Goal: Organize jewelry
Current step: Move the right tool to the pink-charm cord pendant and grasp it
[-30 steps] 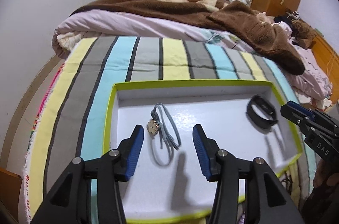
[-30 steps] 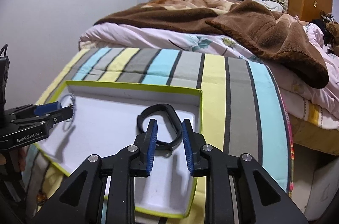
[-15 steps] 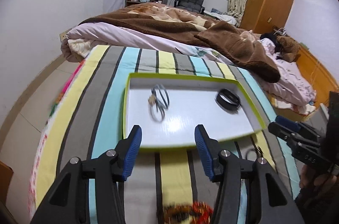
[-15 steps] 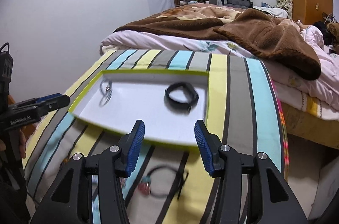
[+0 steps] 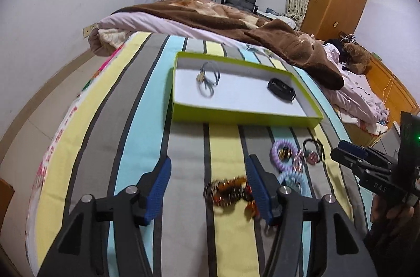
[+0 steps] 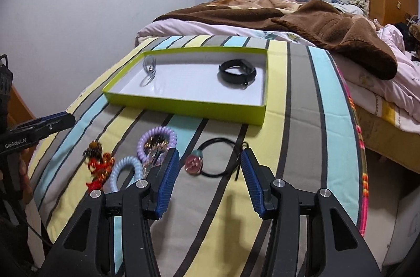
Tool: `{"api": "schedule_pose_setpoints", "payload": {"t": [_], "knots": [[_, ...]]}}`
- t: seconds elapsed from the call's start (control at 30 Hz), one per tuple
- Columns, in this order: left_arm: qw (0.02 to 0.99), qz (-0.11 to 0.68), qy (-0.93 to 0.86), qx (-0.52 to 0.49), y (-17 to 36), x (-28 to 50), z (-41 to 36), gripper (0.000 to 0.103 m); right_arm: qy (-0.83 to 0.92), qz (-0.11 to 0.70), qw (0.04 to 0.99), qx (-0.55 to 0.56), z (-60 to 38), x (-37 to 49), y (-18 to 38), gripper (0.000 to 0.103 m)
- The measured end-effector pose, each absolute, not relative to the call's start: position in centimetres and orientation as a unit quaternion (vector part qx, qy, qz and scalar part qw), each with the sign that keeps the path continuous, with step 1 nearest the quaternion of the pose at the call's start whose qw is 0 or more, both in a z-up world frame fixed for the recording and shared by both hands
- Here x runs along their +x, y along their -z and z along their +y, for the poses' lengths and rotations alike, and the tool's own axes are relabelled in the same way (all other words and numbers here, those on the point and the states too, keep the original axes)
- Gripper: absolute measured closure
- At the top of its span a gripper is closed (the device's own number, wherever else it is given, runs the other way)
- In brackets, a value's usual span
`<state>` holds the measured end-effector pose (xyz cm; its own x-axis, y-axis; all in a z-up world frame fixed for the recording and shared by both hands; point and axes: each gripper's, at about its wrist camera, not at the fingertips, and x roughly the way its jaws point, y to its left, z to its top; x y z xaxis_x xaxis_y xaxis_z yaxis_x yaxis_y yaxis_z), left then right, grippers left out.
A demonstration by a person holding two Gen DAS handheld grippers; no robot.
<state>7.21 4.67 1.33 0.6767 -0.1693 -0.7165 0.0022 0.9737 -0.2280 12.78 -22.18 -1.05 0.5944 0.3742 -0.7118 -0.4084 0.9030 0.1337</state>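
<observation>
On a striped bedspread (image 6: 302,98) sits a shallow lime-green cardboard tray (image 6: 189,104) with a white floor, holding a grey-blue cord bracelet (image 5: 208,79) at its left end and a black strap band (image 6: 237,72) at its right. Nearer the cameras, loose on the cloth, lie a lilac coil hair tie (image 6: 157,139), a pale blue coil tie (image 6: 126,170), an amber bead bracelet (image 5: 227,191) and a black cord with a pink charm (image 6: 212,159). Both the left gripper (image 5: 208,187) and right gripper (image 6: 210,178) have just spread their jaws wide and grasp nothing.
</observation>
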Motion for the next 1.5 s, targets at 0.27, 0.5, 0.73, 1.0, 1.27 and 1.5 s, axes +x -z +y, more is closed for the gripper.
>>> {"api": "schedule_pose_setpoints", "payload": {"t": [0.27, 0.5, 0.73, 1.0, 1.27, 1.5], "knots": [[0.898, 0.417, 0.049, -0.134, 0.2, 5.2, 5.2, 0.042, -0.232, 0.417, 0.877, -0.046, -20.5, 13.2, 2.9, 0.053], [0.896, 0.423, 0.041, -0.129, 0.8, 4.5, 5.6, 0.042, -0.227, 0.427, 0.873, -0.061, -19.5, 14.1, 3.8, 0.053], [0.896, 0.424, 0.043, -0.124, 1.0, 4.7, 5.5, 0.042, -0.221, 0.427, 0.873, -0.079, -18.7, 14.3, 4.3, 0.078], [0.896, 0.426, 0.058, -0.113, 1.3, 5.3, 4.8, 0.042, -0.216, 0.413, 0.882, -0.068, -19.3, 13.8, 3.7, 0.083], [0.900, 0.424, 0.075, -0.071, 1.2, 6.3, 2.9, 0.042, -0.207, 0.386, 0.898, -0.027, -21.4, 12.5, 1.5, 0.083], [0.897, 0.437, 0.067, -0.020, 2.0, 7.5, 1.3, 0.042, -0.205, 0.380, 0.902, -0.015, -22.1, 11.5, 0.8, 0.083]]}}
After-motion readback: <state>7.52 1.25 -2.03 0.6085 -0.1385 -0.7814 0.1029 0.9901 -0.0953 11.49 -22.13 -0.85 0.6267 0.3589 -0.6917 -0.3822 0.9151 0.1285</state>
